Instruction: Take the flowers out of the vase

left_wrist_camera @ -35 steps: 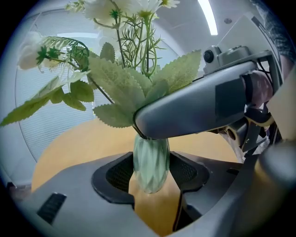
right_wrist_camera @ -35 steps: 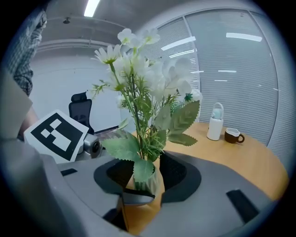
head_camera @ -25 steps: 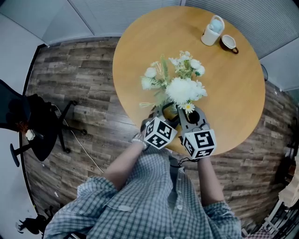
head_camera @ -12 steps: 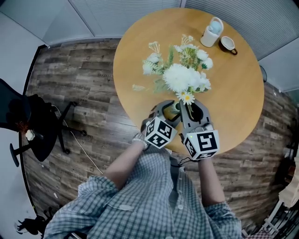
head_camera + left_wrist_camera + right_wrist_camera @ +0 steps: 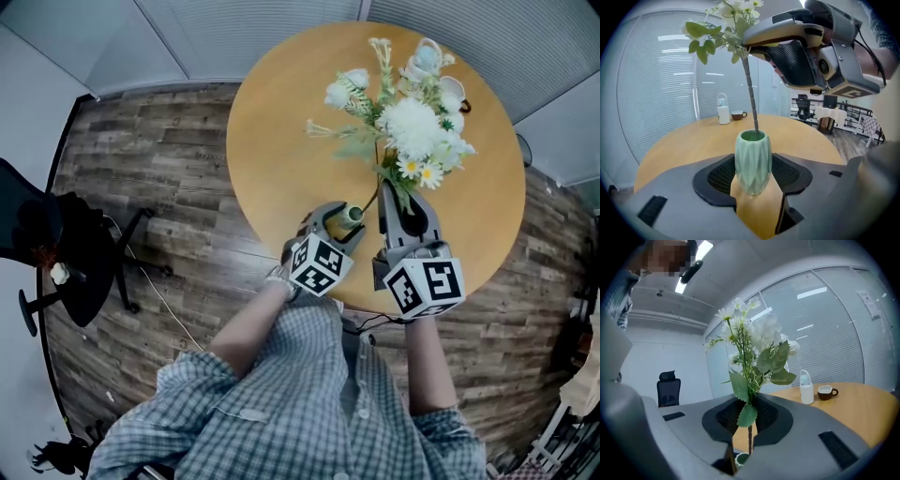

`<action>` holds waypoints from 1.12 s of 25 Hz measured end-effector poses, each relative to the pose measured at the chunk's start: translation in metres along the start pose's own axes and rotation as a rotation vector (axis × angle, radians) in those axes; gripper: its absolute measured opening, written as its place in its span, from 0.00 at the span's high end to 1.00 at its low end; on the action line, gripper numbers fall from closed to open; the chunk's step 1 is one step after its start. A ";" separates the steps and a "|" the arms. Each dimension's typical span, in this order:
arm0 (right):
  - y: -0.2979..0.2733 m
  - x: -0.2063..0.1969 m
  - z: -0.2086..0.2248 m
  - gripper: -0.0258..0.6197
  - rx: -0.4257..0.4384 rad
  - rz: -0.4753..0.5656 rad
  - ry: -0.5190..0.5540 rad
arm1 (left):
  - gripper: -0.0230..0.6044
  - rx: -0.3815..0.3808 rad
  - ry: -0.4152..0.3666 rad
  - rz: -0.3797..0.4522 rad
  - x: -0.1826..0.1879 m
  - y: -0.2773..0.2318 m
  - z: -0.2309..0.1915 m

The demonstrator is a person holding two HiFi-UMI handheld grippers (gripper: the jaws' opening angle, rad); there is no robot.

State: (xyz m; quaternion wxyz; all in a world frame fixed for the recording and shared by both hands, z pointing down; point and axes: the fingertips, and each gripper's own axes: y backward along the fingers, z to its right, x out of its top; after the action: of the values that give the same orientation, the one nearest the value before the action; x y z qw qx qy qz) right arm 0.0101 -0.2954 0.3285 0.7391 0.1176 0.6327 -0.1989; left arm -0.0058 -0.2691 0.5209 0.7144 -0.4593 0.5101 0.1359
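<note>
A pale green faceted vase [image 5: 753, 161] stands on the round wooden table [image 5: 281, 141] near its front edge. My left gripper [image 5: 752, 174] is shut on its body; the head view shows that left gripper [image 5: 343, 221] round the vase [image 5: 352, 214]. A bunch of white flowers [image 5: 405, 127] with green leaves is lifted above it. My right gripper [image 5: 404, 201] is shut on the stems [image 5: 749, 434], with the blooms [image 5: 750, 343] rising past its jaws. The lower stem end [image 5: 753, 105] still dips into the vase mouth. The right gripper [image 5: 749, 417] sits above the vase rim [image 5: 740, 459].
At the table's far side stand a white bottle [image 5: 723, 108] and a small dark cup [image 5: 737, 115], partly hidden behind the blooms in the head view. A black office chair [image 5: 56, 253] stands on the wood floor to the left. Blinds cover the glass wall behind.
My right gripper has risen with the flower bunch, drawing the stems up through the vase mouth; the blooms now lie further across the table. The left gripper and vase have stayed put.
</note>
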 end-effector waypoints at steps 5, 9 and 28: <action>0.012 0.012 0.025 0.91 -0.061 0.016 -0.027 | 0.56 -0.001 -0.001 -0.002 0.000 -0.001 0.000; 0.023 0.010 0.047 0.91 -0.121 0.002 -0.035 | 0.56 0.000 0.000 -0.002 -0.001 -0.001 -0.001; 0.055 -0.133 0.070 0.91 -0.267 -0.365 -0.267 | 0.56 -0.002 0.004 -0.001 -0.002 0.002 -0.002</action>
State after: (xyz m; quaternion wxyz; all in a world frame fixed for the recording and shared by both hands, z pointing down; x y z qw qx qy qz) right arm 0.0808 -0.2567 0.4671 0.7769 -0.1244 0.5609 -0.2575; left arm -0.0093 -0.2691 0.5218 0.7131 -0.4605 0.5111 0.1351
